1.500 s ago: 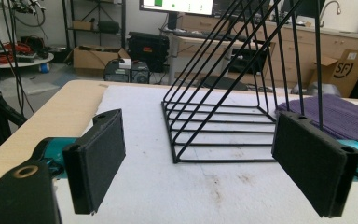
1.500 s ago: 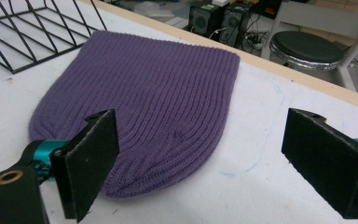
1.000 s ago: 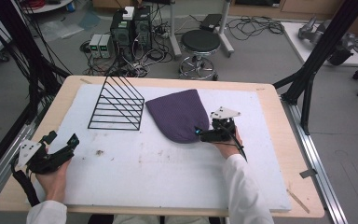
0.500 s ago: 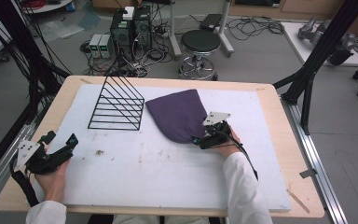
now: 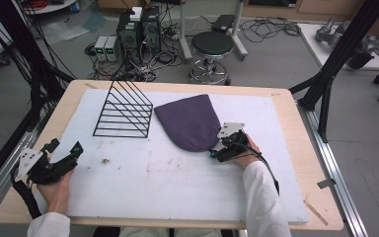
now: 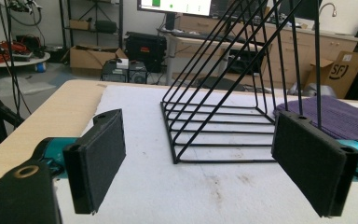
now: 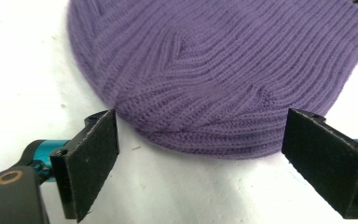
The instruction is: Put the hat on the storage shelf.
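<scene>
- Right gripper (image 7: 200, 163): jaws spread wide, nothing between the pads. In the right gripper view the two black pads rise from the lower left and lower right of the frame, either side of the rounded end of the hat. In the high view it (image 5: 216, 152) sits right of centre, at the lower right edge of the hat, held by the right hand (image 5: 244, 155) with a white sleeve (image 5: 261, 197) running to the bottom of the frame.
- Purple knit hat (image 7: 214, 70): ribbed, lying flat on the white mat. It takes up the upper and middle part of the right gripper view, its curved end toward the jaws. In the high view it (image 5: 190, 121) lies at centre, just right of the wire rack.
- Left gripper (image 6: 198, 163): jaws wide apart, holding nothing. Its pads stand at the lower left and right of the left gripper view, above the mat. In the high view it (image 5: 64, 153) is at the lower left, near the mat's left edge, held by the left hand (image 5: 54, 185), well apart from the hat.
- Black wire rack (image 6: 242, 93): triangular frame of thin rods, upright on the mat, centre of the left gripper view beyond the jaws. In the high view it (image 5: 123, 111) stands upper left of centre.
- White mat (image 5: 177, 182): covers most of the wooden table (image 5: 301, 118); a few small dark specks near its lower left.
- Round stool (image 5: 212, 54): on the floor beyond the table, top centre of the high view.
</scene>
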